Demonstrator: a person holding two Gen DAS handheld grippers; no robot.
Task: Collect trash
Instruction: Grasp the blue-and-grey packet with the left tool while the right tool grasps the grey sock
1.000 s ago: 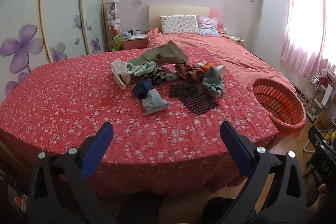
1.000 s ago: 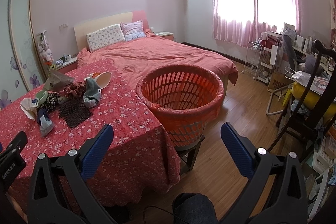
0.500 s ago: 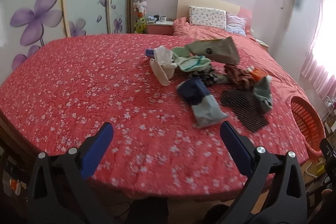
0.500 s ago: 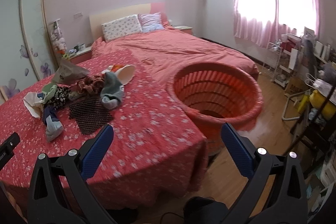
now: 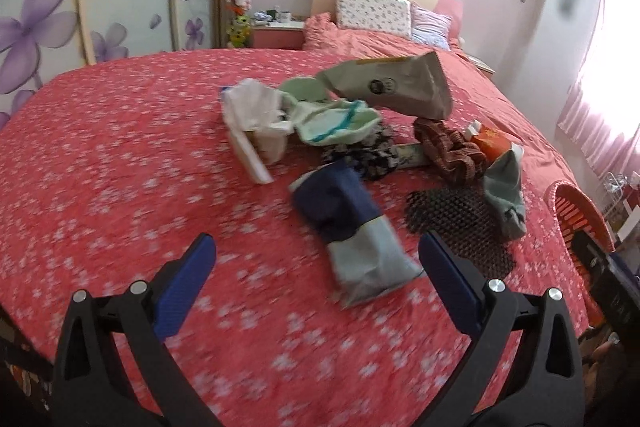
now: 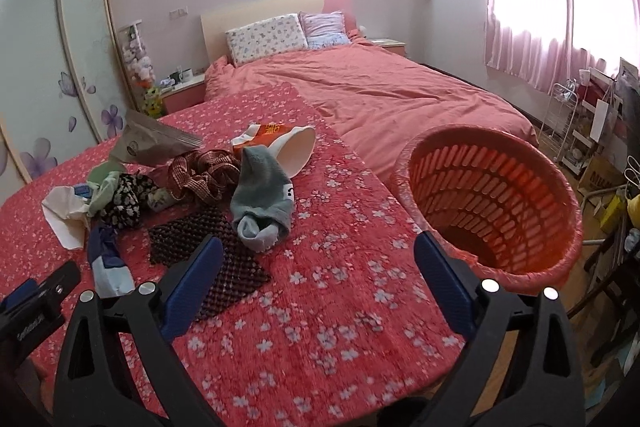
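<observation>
Right wrist: orange packet (image 6: 269, 129), print unreadable.

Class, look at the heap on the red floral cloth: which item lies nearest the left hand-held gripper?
The navy and grey sock. It lies foremost, just ahead of the open left hand-held gripper, while the black mesh and teal sock lie off to its right.

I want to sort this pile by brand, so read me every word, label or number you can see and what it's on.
None can be read.
Brown paper bag: round dark logo, blurred.
Orange and white packet: yellow lettering, illegible.
Grey sock: small dark mark, unclear.
Black camera mount: white lettering, too small.
</observation>
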